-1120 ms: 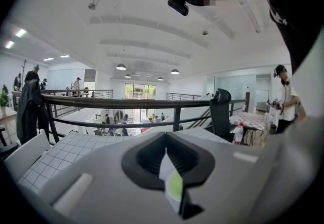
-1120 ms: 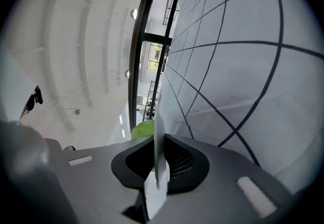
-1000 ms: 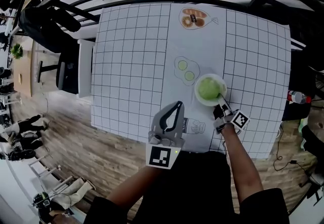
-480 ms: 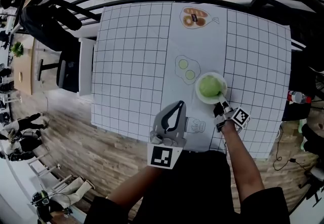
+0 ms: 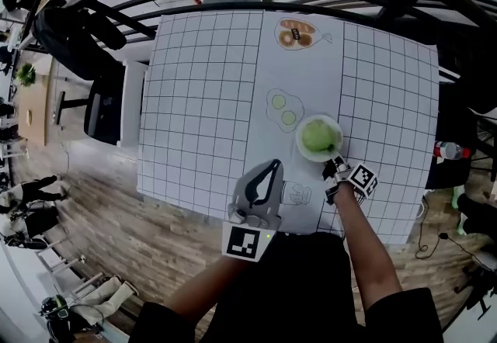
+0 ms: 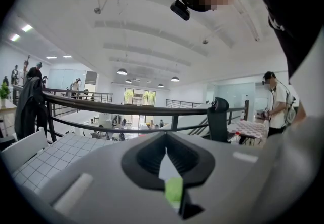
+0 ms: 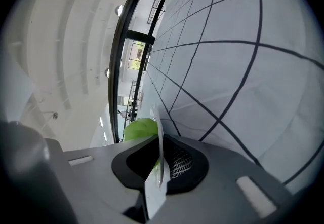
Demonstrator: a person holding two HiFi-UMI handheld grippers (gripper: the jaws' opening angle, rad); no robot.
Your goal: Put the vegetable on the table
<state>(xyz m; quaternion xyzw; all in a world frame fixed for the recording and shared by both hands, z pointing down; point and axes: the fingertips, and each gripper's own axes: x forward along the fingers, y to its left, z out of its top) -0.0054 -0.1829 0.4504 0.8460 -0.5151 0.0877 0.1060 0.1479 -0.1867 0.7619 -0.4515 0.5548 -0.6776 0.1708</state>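
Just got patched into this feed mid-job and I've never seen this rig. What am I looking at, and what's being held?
There is no robot arm: a person holds a two-jaw gripper in each hand. The head view looks down from the person's head onto a grid-covered table. Each gripper view rides on its gripper and looks along its jaws. On the table sits a white plate with a green leafy vegetable. The right gripper is clamped on the plate's near rim. The left gripper hangs apart, jaws together.

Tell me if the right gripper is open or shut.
Right gripper shut on the plate: jaws pinch its thin white rim, green vegetable just behind.
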